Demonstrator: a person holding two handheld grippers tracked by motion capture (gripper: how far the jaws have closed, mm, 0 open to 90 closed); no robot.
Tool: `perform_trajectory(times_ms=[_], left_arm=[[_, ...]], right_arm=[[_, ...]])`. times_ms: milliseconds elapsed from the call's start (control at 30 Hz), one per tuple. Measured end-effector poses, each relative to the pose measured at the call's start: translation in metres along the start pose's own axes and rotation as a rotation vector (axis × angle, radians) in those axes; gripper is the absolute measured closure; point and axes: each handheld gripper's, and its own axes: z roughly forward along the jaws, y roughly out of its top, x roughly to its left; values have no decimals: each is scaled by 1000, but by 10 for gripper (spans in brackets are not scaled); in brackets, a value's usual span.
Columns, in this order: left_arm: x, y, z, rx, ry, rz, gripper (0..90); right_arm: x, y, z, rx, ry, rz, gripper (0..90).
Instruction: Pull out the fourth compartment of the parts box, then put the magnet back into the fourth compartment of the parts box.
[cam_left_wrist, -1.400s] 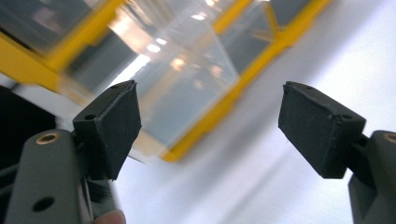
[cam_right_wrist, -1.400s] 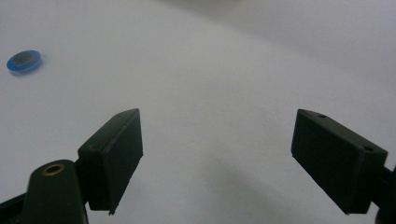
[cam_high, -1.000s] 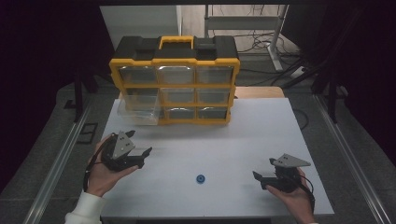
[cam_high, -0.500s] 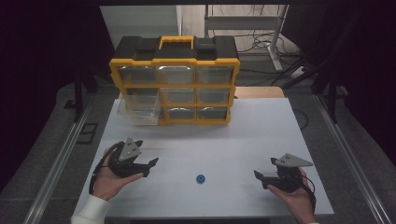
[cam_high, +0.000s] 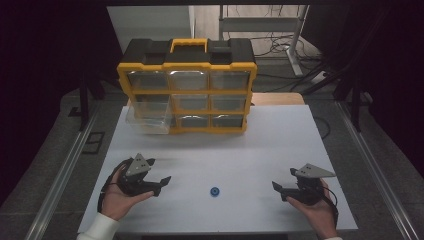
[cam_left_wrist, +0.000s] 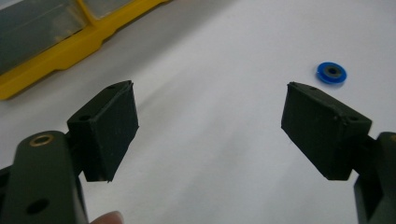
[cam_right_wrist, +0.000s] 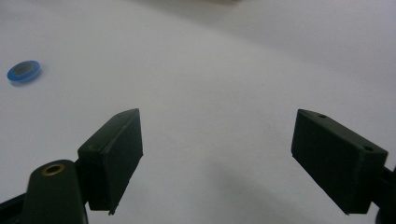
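A small blue ring lies flat on the white table, near the front and between my two grippers. The same blue ring sits ahead and to the right of the left jaws, and the blue ring lies far left of the right jaws. My left gripper rests low at the front left, open and empty. At the front right, my right gripper is open with nothing between its fingers. Their own views show the left gripper and the right gripper with jaws wide apart.
A yellow and black organiser case with clear drawers stands at the back of the table. One clear drawer at its lower left is pulled out. The yellow base of the case lies to the upper left of the left jaws.
My left gripper has moved toward the front and a little right, closer to the blue ring. The right gripper has stayed in place.
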Motion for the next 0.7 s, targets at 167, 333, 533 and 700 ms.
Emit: perform_trajectory(times_ms=[167, 333, 533, 700], left_arm=[[-4, 2, 5, 7, -11, 1, 173], [-6, 6, 8, 8, -36, 0, 174], [-11, 10, 15, 22, -81, -10, 170], [-19, 15, 24, 49, -119, 5, 171]], right_arm=[[1, 0, -1, 3, -1, -4, 171], [0, -3, -3, 7, -10, -2, 171], [0, -5, -7, 6, -16, 1, 171], [-1, -6, -9, 2, -18, 4, 171]])
